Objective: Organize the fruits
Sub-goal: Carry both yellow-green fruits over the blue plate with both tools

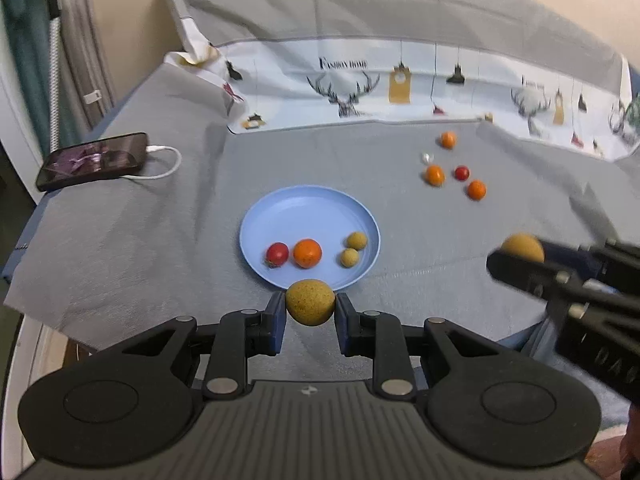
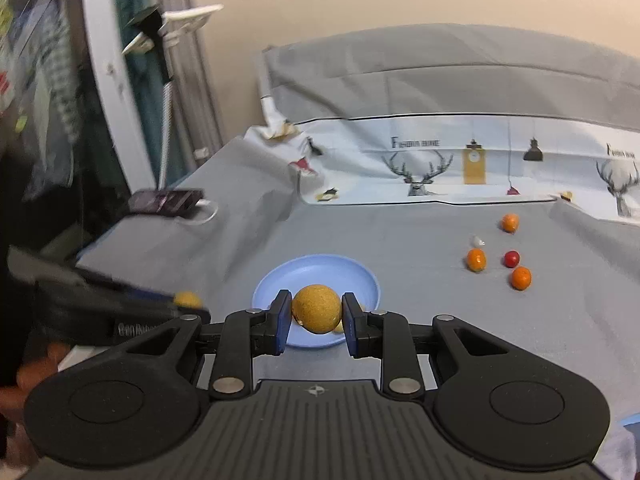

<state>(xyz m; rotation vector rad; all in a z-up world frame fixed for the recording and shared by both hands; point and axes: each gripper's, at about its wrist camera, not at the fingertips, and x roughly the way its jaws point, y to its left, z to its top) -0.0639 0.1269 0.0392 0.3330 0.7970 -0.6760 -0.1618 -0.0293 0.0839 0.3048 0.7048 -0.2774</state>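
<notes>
1. Both tongs loaded: left gripper [image 1: 311, 308] clamps a tan fruit [image 1: 310, 302] just at the near rim of the plate [image 1: 280, 208]; right gripper [image 2: 316, 314] clamps another tan fruit [image 2: 316, 308] over the plate's near part.
2. Plate holds 4 so far: red fruit [image 1: 277, 254], orange fruit [image 1: 307, 253], 2 small tan ones [image 1: 353, 249]. Plenty of bare room at its far half.
3. Left to do, approx: drop these 2, then fetch the loose group [image 1: 454, 174] far right, 3 orange + 1 red, w/ a white bit beside.
4. Cloth [image 1: 160, 220] btwn plate & group is free. Phone [image 1: 94, 160] sits far left by the edge, well apart. Pillow [image 1: 400, 80] bounds the far side.
</notes>
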